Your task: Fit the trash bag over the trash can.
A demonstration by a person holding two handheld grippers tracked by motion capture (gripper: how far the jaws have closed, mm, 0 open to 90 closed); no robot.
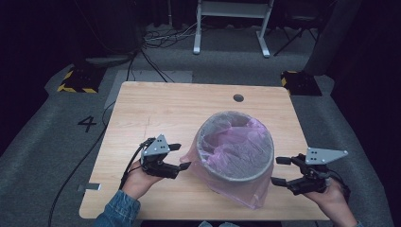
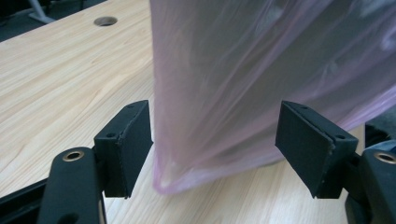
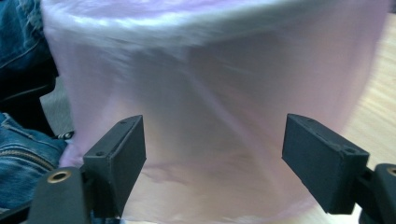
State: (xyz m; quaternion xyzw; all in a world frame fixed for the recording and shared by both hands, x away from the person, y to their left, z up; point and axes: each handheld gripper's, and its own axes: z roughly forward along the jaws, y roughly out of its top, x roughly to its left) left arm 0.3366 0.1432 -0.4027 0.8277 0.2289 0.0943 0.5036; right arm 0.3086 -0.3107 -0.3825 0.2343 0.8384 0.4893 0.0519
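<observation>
A round grey bin (image 1: 235,177) stands near the front of the wooden table (image 1: 156,109), lined with a thin pink plastic bag (image 1: 236,142) that hangs over its rim and down its sides. My left gripper (image 1: 180,156) is open just left of the bin, its jaws pointing at it. In the left gripper view the pink bag (image 2: 261,79) fills the space ahead of the gripper (image 2: 215,149), its lower corner between the spread jaws, untouched. My right gripper (image 1: 280,171) is open at the bin's right side. The right gripper view has the bag-covered wall (image 3: 210,107) beyond the gripper (image 3: 215,163).
A round cable hole (image 1: 238,98) sits in the table's far edge. A black cable (image 1: 80,161) runs off the table's left side to the floor. A white desk frame (image 1: 231,26) stands behind the table. Blue denim (image 3: 23,154) of the person's clothing is near the front edge.
</observation>
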